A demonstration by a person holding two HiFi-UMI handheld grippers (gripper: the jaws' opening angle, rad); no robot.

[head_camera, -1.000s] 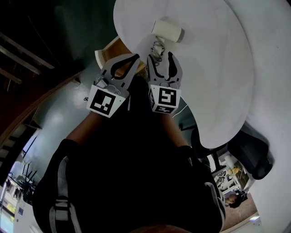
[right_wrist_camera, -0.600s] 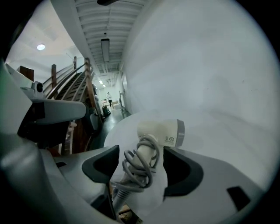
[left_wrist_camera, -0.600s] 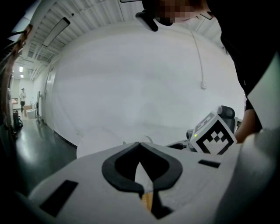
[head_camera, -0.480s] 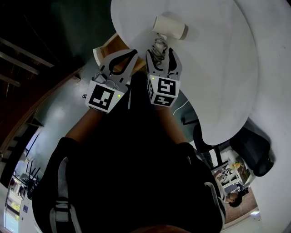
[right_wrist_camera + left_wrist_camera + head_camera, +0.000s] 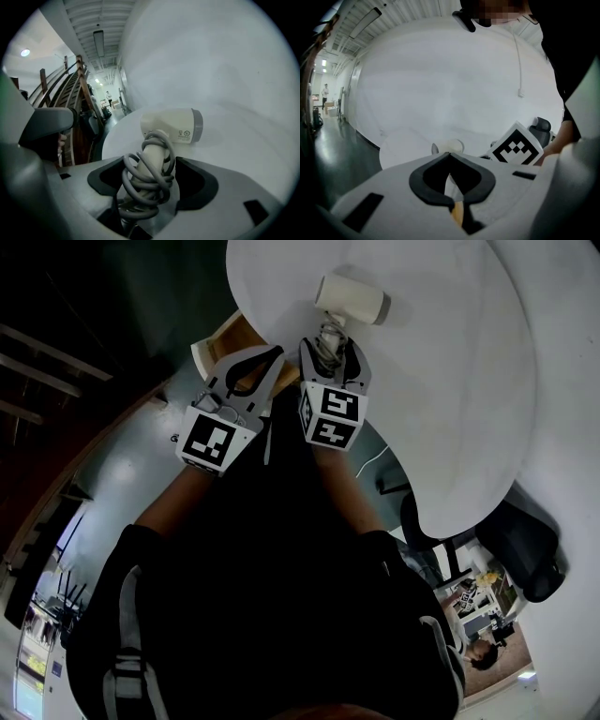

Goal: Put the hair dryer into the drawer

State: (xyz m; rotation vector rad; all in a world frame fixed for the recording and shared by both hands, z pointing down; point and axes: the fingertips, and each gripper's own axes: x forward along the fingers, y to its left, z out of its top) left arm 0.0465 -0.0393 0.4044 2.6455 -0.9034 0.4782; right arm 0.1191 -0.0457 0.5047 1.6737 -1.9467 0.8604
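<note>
Cream hair dryer (image 5: 349, 298) lies far on the white bench (image 5: 450, 381). My right tool (image 5: 331, 345) has come down, jaws just opened around its cord-wrapped handle, not pressing yet. Left tool (image 5: 278, 353) is closed, empty. Grasping is next.

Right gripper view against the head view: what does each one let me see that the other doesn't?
Only the right gripper view shows the label on the hair dryer and the gaps between its handle and the right gripper's open jaws, which have just been opening. Only the head view shows the left gripper, both marker cubes, the person's arms and what looks like the open drawer. Both show the hair dryer, its handle wrapped in grey cord, lying on the white table.
</note>
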